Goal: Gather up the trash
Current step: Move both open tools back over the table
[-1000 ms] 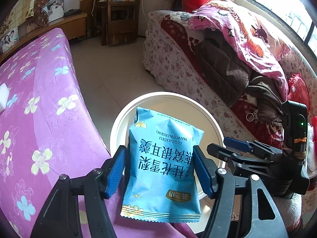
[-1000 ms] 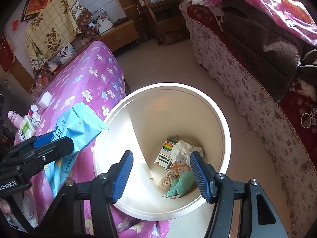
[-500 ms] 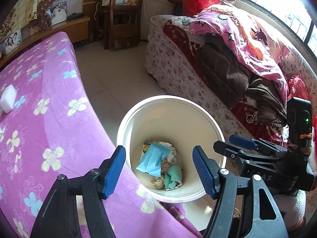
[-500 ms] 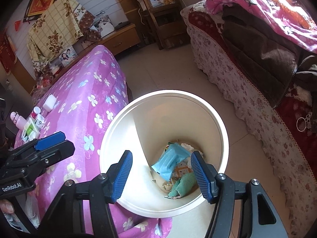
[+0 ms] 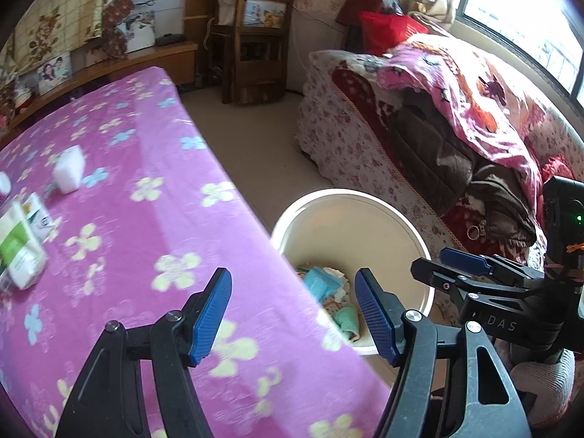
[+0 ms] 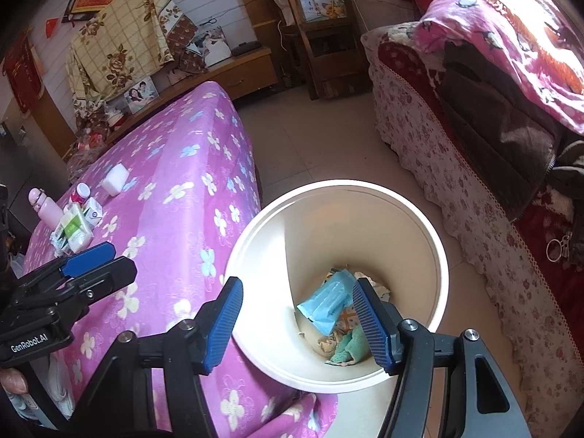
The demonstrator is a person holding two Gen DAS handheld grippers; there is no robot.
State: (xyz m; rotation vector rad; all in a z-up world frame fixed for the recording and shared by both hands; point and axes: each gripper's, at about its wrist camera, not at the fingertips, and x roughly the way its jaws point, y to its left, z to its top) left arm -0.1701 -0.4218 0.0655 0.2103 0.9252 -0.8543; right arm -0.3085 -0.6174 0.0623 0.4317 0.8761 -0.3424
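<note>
left claw (image 5: 292,315) wide open, empty | right claw (image 6: 297,323) wide open, empty, over bin (image 6: 434,252) | blue packet (image 6: 326,303) binned below | boxes (image 6: 75,228) far left on tabletop (image 6: 175,197)

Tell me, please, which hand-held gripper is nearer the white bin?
Right. The right hand-held gripper hangs open over the white bin; the left hand-held gripper is open above the table edge beside it.
</note>
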